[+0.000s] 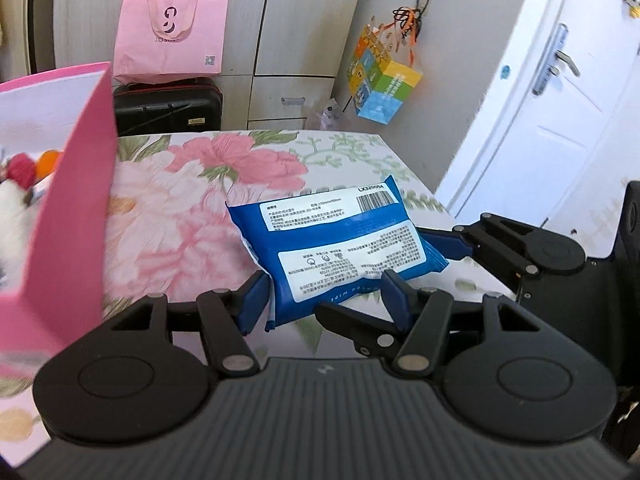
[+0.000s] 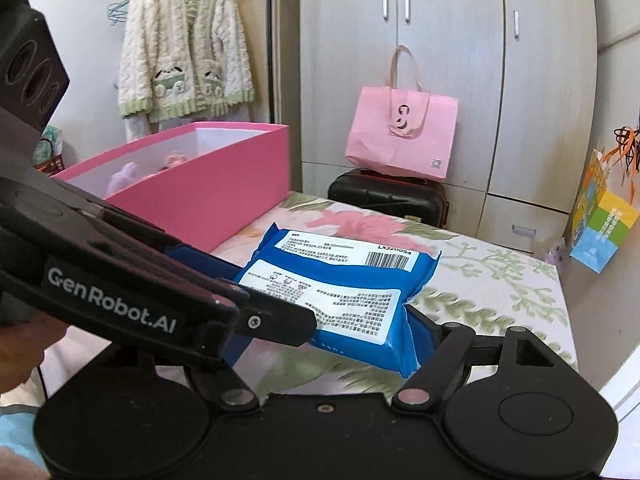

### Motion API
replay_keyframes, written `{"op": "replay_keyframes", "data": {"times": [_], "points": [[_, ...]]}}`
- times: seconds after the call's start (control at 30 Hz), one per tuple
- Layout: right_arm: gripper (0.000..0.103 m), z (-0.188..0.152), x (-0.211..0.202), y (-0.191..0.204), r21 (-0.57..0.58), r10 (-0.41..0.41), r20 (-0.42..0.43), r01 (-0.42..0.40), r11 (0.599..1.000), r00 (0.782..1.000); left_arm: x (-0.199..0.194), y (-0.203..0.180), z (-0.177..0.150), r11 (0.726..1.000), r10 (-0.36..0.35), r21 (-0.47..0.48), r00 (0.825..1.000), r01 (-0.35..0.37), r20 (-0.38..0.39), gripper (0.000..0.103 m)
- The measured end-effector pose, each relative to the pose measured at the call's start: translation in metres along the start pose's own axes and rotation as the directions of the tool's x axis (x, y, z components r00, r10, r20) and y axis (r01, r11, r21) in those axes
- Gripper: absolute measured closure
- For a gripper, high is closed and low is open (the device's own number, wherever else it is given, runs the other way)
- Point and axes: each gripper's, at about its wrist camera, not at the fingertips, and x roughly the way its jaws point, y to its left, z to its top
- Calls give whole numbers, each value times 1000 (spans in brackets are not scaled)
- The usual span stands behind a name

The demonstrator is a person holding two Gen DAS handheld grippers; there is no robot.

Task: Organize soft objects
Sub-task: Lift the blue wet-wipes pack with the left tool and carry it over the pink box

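A blue wet-wipes pack (image 1: 340, 240) sits between two hand-held grippers above a floral-print bed (image 1: 192, 208), just beside an open pink box (image 2: 208, 184) that already holds plush items.

The left hand-held gripper (image 1: 324, 300) has the pack's near edge between its blue pads, which press on the wrapper at both sides, pinching it. The right hand-held gripper (image 2: 332, 316) comes in from the pack's right end. One blue pad shows against the pack's corner while the other is hidden behind the left tool's arm, so whether it grips cannot be told from these views.

The pack looks soft and pillowy, likely moderate in weight for its size. Its glossy film wrapper is probably slippery and will buckle if squeezed at the middle. The crimped end seams and the firmer short edges look like the safest places to take hold, and support at both ends should keep it from sagging.

Readable writing includes "LX320054" beside a barcode on the pack's white label, with dense small print too fine to make out. The side of the left tool reads "GenRobot.AI" in the right wrist view.
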Motion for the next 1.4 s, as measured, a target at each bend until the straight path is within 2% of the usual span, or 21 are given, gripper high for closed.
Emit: {"op": "replay_keyframes", "data": {"times": [0.2, 0.33, 0.47, 0.63, 0.73, 0.83, 1.03, 1.23, 1.4], "points": [[21, -7, -23, 48, -59, 13, 0, -13, 998, 1000, -43, 9, -29, 1000, 18, 25, 1000, -18, 7, 44], [21, -11, -33, 81, -102, 31, -4, -31, 994, 1000, -70, 23, -48, 999, 36, 18, 999, -35, -21, 44], [21, -12, -40, 113, -113, 89, -23, -91, 989, 996, -100, 35, -63, 998, 65, 9, 996, -64, -58, 44], [21, 0, -46, 145, -139, 167, -23, -169, 976, 986, -142, 46, -67, 989, 148, 27, 988, -147, -49, 43], [21, 14, -47, 161, -185, 193, 13, -187, 965, 981, -160, 58, -60, 986, 167, -8, 986, -168, -28, 43], [20, 33, -46, 170, -212, 197, 66, -180, 961, 978, -175, 68, -49, 983, 182, -27, 983, -181, 33, 42], [19, 70, -29, 165, -211, 215, 152, -181, 961, 965, -181, 89, -14, 979, 202, -42, 969, -198, 139, 40], [19, 111, 12, 149, -166, 235, 169, -207, 964, 957, -168, 126, 26, 980, 192, -81, 965, -179, 178, 40], [19, 136, 50, 140, -156, 240, 125, -220, 963, 963, -144, 157, 52, 978, 192, -112, 966, -174, 175, 40]]}}
